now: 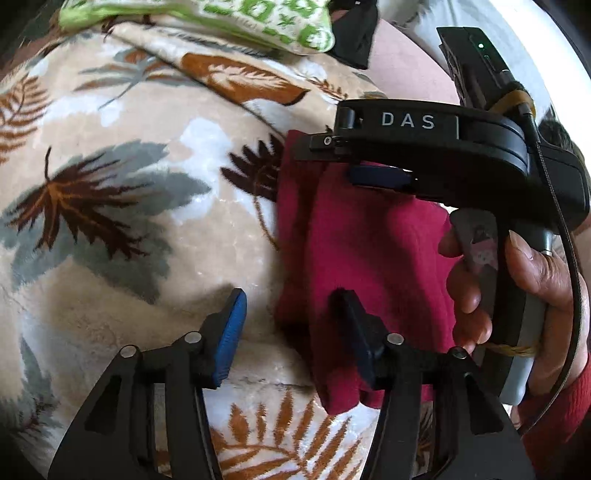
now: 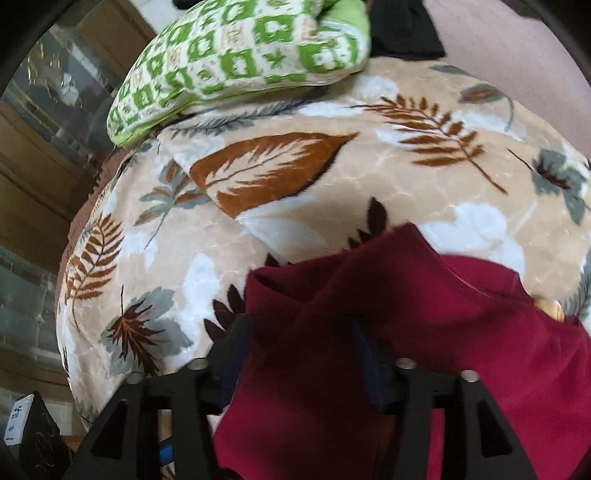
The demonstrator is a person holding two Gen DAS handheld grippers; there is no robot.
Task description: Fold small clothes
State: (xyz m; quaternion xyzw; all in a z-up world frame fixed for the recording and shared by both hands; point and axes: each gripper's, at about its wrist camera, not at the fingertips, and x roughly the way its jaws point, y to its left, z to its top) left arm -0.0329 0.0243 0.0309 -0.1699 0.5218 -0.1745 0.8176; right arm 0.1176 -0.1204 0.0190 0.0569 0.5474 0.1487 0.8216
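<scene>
— Garment (image 1: 354,258) status?
— Red cloth, bunched, lying on the leaf-print blanket (image 1: 122,206). From the left wrist view, the left tongs (image 1: 291,332) stand spread: the left finger hangs over bare blanket, the right finger sits at the garment's near edge. Nothing is pinched between them.

— And the right tongs?
— Seen from the left camera, the right tongs (image 1: 354,162) lie ahead and to the right, over the garment's far part, gripped by a hand (image 1: 517,288). Jaws look parted there, with the blue pad (image 1: 380,176) above red fabric. From the right wrist view, the right tongs (image 2: 299,332) are spread, and a fold of the garment (image 2: 406,332) is draped between and over the fingers. Whether they clamp it, I cannot tell; the fabric hides the pads.

— Surroundings?
— Green-checked pillow (image 2: 240,59) at the blanket's far edge, ahead of both tools. Black cloth (image 2: 402,29) just right of the pillow.
</scene>
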